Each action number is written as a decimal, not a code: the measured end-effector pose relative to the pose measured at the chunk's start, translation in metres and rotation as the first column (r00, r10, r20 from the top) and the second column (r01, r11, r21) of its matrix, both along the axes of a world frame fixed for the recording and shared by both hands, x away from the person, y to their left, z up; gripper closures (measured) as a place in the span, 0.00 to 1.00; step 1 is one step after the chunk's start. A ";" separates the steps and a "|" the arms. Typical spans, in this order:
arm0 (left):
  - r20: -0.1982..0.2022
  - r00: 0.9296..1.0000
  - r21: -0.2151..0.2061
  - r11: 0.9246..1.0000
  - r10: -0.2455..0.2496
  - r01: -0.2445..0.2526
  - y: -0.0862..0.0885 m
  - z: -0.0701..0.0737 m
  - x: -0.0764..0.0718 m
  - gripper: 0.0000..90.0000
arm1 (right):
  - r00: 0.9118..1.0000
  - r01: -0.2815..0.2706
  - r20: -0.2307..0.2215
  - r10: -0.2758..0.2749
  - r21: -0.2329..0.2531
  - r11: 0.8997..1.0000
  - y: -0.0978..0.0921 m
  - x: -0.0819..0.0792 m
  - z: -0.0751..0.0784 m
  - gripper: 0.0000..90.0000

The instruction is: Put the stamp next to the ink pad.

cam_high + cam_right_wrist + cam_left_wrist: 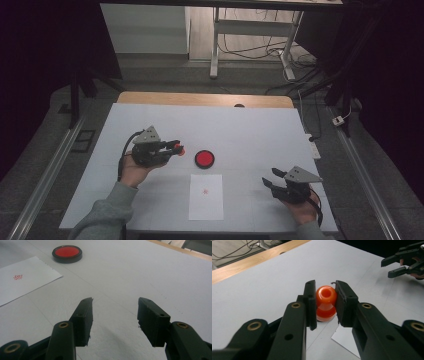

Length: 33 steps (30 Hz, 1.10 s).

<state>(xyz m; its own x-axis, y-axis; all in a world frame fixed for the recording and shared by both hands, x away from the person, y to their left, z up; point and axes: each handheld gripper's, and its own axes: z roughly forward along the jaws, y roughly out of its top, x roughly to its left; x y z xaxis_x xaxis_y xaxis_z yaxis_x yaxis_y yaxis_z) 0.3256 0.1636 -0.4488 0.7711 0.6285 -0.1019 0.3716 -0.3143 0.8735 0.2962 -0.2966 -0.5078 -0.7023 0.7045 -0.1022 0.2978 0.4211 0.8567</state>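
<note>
1. Here, my left gripper (176, 146) is clamped on the orange stamp (326, 303); in the left gripper view both jaws press its sides, and I see a hole in its rounded top.
2. In the high view the stamp (180, 149) sits at the jaw tips just left of the red pad (204, 158), close to it but apart.
3. I cannot tell whether the stamp touches the table (250, 130) or hangs just above it.
4. The paper (206, 196) lies flat near the pad, on my side, with a small red mark (17, 277) on it.
5. My right gripper (270, 177) is released: its jaws stand wide apart over bare table, well to the right of the paper.
6. My right hand (302, 210) holds it low near the table's front edge.
</note>
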 end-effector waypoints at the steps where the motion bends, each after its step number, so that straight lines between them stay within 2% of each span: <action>1: 0.001 1.000 0.003 1.000 0.004 -0.004 0.000 0.000 0.000 0.80 | 1.000 0.000 -0.001 0.000 -0.001 1.000 0.000 0.000 0.000 0.50; 18: -0.019 0.999 0.008 0.999 0.032 -0.032 0.001 -0.008 0.012 0.80 | 1.000 -0.004 -0.003 0.004 0.001 1.000 0.002 0.000 -0.001 0.50; 33: -0.046 0.998 0.079 0.996 0.051 -0.048 -0.014 -0.029 0.035 0.80 | 1.000 -0.003 -0.001 0.003 -0.005 1.000 0.002 0.000 -0.001 0.51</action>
